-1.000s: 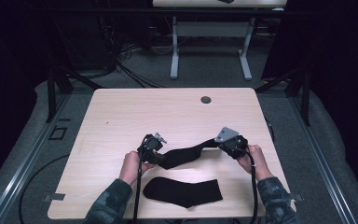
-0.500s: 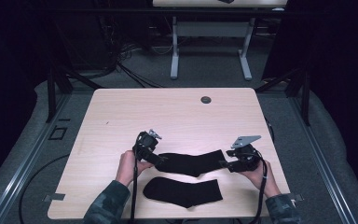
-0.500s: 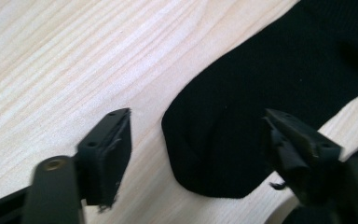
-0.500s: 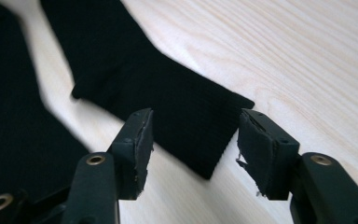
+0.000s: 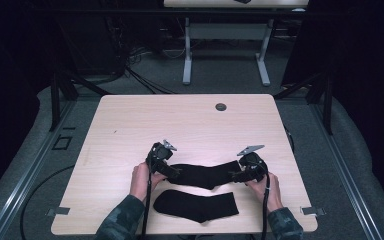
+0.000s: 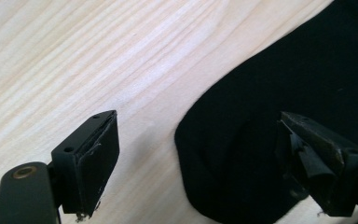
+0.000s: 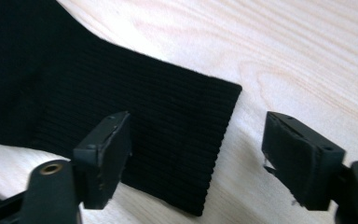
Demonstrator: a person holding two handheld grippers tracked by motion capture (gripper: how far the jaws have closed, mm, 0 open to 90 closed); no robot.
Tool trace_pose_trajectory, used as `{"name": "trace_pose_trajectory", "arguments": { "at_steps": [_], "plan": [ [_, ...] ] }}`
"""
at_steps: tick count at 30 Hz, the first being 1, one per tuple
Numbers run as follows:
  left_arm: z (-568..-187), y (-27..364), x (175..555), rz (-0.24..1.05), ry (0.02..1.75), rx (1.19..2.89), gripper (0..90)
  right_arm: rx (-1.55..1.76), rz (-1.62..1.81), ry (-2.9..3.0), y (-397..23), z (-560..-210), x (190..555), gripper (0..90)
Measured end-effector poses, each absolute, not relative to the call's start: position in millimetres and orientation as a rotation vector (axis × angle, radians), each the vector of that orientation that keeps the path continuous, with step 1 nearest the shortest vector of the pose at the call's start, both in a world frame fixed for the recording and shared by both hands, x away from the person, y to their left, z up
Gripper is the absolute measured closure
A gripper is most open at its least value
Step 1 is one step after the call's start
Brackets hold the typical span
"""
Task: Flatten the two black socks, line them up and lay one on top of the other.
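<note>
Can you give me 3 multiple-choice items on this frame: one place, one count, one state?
1. Where does the far sock lie?
A. Between the two hand-held grippers
B. Beside the round table grommet
C. On the floor

2. How many black socks are on the table?
A. One
B. Two
C. Three

3. What are the left hand-held gripper and right hand-held gripper doing?
A. Both clamped on the sock
B. Both open, sock lying flat
C. One open, one clamped

Answers: 1 A, its ends reach each gripper. 2 B, the near sock lies in front of it. 3 B, the jaws have just been opening and the pads stand clear of the cloth.
</note>
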State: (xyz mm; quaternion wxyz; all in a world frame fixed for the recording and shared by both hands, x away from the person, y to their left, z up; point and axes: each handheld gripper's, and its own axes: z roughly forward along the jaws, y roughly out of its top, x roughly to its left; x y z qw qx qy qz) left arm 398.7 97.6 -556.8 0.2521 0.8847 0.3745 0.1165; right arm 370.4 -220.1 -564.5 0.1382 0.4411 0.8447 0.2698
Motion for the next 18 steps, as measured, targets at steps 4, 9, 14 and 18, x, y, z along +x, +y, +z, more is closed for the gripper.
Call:
{"name": "trace_pose_trajectory", "arguments": {
  "at_steps": [4, 9, 14, 18],
  "plan": [
    [-561.3, 96.9, 399.6, 0.332, 1.018, 2.445, 14.1, 1.279, 0.763, 2.452, -221.2, -568.0, 371.1, 21.5],
    [-565.6, 99.1, 400.1, 0.324, 1.03, 2.448, 13.0, 1.292, 0.758, 2.457, -223.1, -569.7, 372.5, 17.6],
    [-566.7, 101.9, 401.4, 0.311, 1.04, 2.444, 11.6, 1.302, 0.763, 2.453, -221.5, -570.9, 372.6, 14.0],
    [-566.5, 104.6, 400.8, 0.317, 1.043, 2.448, 11.5, 1.293, 0.749, 2.459, -220.3, -571.6, 373.0, 10.4]
  ]
}}
